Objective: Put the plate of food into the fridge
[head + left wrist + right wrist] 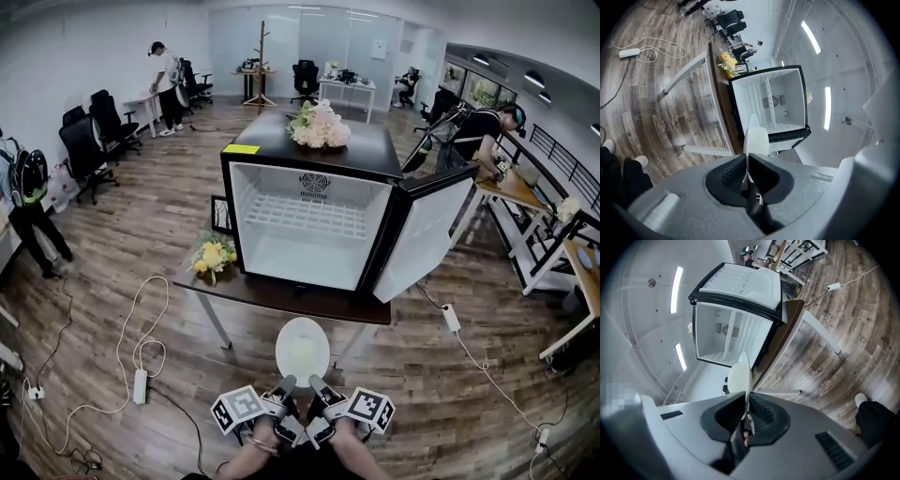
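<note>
A white round plate (pixel 302 350) hangs level in front of the dark table (pixel 272 294), and I see no food on it. My left gripper (pixel 282 385) and right gripper (pixel 318 385) are each shut on its near rim, side by side. The plate (pixel 757 140) shows edge-on in the left gripper view, pinched between the left gripper's (pixel 747 165) pads. The right gripper (pixel 746 404) clamps the plate (pixel 739 376) the same way. Ahead stands the black mini fridge (pixel 309 220) on the table, its door (pixel 427 234) swung open to the right, white inside with a wire shelf.
A bunch of flowers (pixel 319 125) sits on top of the fridge. A small yellow bouquet (pixel 213 255) and a picture frame (pixel 222 214) stand at the table's left. Cables and a power strip (pixel 141 385) lie on the wooden floor. People, chairs and desks stand around.
</note>
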The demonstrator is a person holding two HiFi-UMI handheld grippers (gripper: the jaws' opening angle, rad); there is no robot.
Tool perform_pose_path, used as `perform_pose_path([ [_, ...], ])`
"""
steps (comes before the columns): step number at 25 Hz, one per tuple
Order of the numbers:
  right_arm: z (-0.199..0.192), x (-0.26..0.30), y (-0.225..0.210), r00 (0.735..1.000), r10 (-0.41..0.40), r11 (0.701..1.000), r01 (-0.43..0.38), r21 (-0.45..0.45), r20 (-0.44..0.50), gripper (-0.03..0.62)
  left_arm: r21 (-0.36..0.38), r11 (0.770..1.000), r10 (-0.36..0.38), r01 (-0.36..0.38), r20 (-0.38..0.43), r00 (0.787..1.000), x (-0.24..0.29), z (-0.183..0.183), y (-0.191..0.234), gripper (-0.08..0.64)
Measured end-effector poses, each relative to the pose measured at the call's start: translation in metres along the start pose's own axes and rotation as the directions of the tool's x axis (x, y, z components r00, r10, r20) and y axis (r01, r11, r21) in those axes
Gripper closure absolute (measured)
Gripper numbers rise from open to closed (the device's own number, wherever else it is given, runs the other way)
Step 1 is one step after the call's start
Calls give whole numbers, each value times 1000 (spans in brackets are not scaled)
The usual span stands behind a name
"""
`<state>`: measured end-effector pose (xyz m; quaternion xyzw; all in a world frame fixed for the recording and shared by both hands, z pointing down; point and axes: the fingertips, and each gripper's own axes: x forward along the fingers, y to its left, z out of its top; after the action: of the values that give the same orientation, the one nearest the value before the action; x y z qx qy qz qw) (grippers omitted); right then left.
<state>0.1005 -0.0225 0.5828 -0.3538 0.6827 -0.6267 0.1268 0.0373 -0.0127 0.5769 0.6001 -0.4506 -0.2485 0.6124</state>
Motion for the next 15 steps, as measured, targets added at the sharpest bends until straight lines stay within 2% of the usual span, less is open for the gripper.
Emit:
perform_pose_path([
  [6,24,5,-4,1000,-6,1000,5,-15,-30,558,-11,1000,14,-14,23,1000,23,-1,-5,540],
  [15,34,16,-8,998,-14,1000,14,3,-56,558,-3,999,41,-41,32,999,36,6,-3,538],
])
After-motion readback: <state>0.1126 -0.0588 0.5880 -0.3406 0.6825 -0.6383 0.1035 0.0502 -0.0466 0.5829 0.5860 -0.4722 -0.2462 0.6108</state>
